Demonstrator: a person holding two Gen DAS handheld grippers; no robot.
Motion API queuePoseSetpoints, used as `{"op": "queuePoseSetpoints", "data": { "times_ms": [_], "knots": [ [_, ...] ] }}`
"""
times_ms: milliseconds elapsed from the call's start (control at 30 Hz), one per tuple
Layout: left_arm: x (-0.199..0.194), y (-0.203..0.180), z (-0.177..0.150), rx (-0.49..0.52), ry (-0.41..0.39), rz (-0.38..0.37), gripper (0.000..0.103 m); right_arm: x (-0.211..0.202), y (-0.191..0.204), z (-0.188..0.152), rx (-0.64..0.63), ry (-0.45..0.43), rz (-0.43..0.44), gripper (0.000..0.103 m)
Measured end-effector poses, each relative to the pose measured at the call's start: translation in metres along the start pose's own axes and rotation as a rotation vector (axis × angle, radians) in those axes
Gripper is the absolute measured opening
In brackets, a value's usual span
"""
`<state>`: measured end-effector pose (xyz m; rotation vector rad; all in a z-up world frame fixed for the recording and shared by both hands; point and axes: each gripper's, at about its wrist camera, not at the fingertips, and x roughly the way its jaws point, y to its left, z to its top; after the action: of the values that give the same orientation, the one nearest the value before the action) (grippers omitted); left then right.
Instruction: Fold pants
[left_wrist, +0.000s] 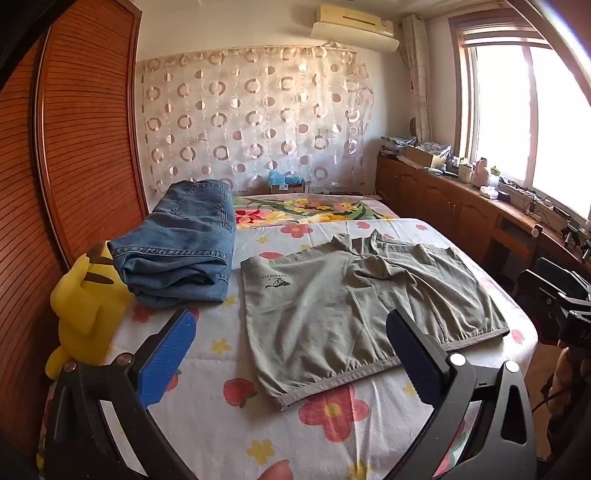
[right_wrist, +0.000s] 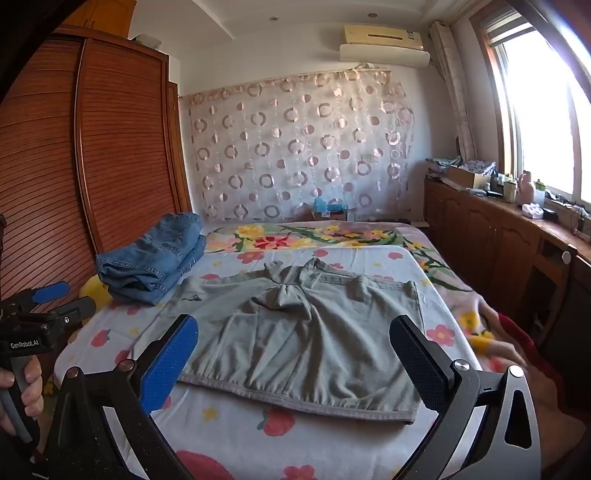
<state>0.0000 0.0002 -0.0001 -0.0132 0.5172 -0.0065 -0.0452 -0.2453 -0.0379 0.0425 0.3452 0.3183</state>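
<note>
Nearest the lens in the left wrist view, the left hand-held gripper (left_wrist: 291, 354) stands spread wide with nothing between its blue pads (left_wrist: 166, 358), hovering above the bedsheet (left_wrist: 207, 398). A fingertip (left_wrist: 275, 472) shows at the bottom edge. The right hand-held gripper (right_wrist: 295, 362) is likewise spread wide and empty, pointing at the near hem of the pants (right_wrist: 303, 332). In the right wrist view a hand (right_wrist: 20, 387) at the left edge grips the handle of the left hand-held gripper.

The pants (left_wrist: 354, 302) are grey-green shorts lying flat on the bed (right_wrist: 229, 435), spread across the flowered sheet, with one elastic hem toward the cameras and a small dark logo (left_wrist: 275, 284) near the left edge. The fabric bunches into wrinkles around the middle. Neither gripper touches them.

Just left of the pants sit folded jeans (left_wrist: 181, 247), stacked in a thick pile. A yellow plush toy (left_wrist: 85, 306) leans at the bed's left edge, beside the jeans and against the wardrobe (left_wrist: 74, 140) with slatted wooden doors.

Farther back lies a floral blanket (left_wrist: 310, 208), then a curtain (left_wrist: 251, 122) with ring patterns across the wall, and an air conditioner (left_wrist: 354, 24) above it. Along the right runs a wooden bench (left_wrist: 454, 199) cluttered with small items beneath a bright window (left_wrist: 532, 110).
</note>
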Motion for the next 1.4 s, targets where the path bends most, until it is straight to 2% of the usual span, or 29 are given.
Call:
{"op": "queuePoseSetpoints", "data": {
  "times_ms": [1400],
  "knots": [
    [-0.015,-0.008,0.006,0.007,-0.019,-0.009,0.103,-0.002,0.003,0.0,-0.012,-0.019,-0.008,0.103]
  ]
}}
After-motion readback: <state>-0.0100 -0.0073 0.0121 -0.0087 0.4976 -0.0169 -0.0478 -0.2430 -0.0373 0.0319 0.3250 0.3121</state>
